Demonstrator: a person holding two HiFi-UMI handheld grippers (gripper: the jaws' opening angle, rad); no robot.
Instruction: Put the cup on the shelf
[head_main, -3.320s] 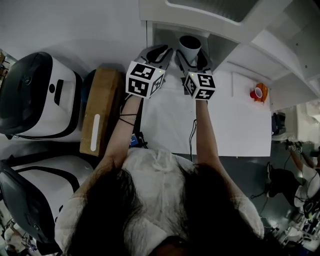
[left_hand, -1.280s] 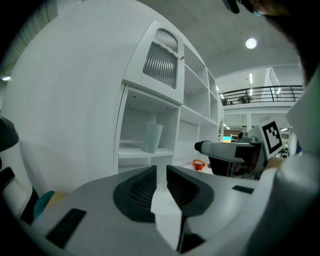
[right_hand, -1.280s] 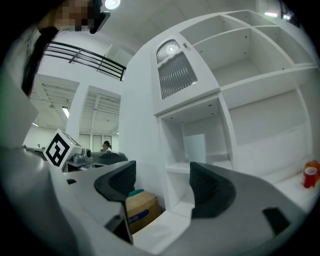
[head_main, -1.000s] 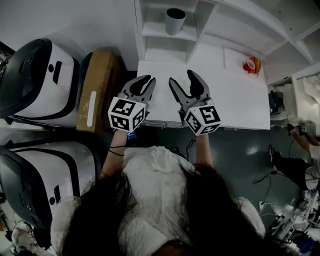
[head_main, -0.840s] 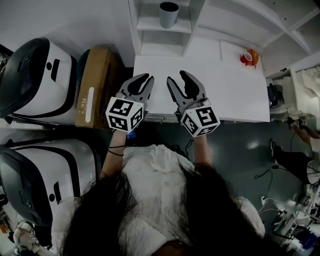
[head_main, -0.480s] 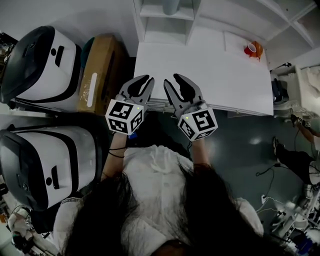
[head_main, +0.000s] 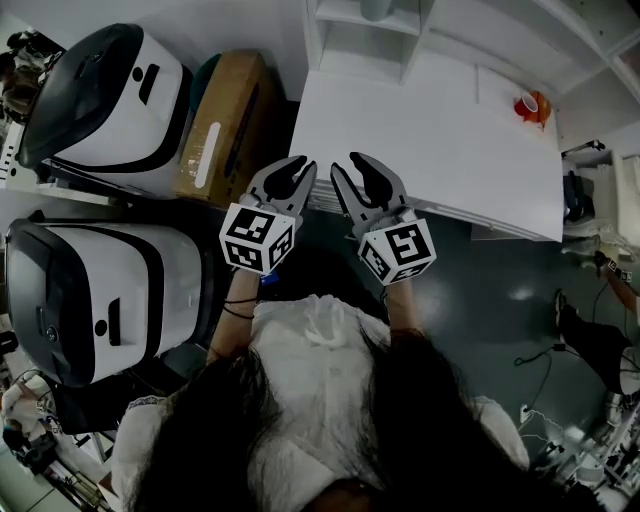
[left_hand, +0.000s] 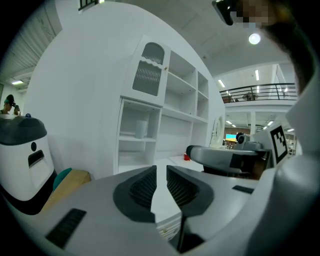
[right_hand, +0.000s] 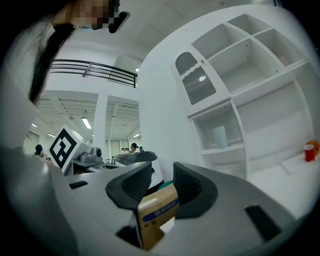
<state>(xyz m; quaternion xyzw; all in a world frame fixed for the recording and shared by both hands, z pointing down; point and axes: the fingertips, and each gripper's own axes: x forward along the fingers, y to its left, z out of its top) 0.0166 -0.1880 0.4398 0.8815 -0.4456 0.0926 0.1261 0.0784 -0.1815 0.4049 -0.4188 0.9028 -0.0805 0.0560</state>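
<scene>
At the top edge of the head view, the pale grey plastic cup (head_main: 378, 8) stands upright on a board of the white open shelf unit (head_main: 312, 35), apart from both claws, so the placing looks done. Lower, at mid-frame, the left claw (head_main: 290, 175) and right claw (head_main: 352, 178) hang side by side at the near edge of the white flat surface (head_main: 430, 130). The left claw is all but closed, with only a sliver between its pads and nothing in it. The right claw stands narrow too, with a wider gap and nothing held; the brown cardboard box (head_main: 225, 120) seen through that gap lies well behind it.

From here the likeliest trouble is a needless reach back toward the shelf: a claw brushing the light, empty cup could tip it off the board. A careless swing could also knock a claw against the surface's edge. The small red cup (head_main: 527, 104) at the upper right lies well clear.
</scene>
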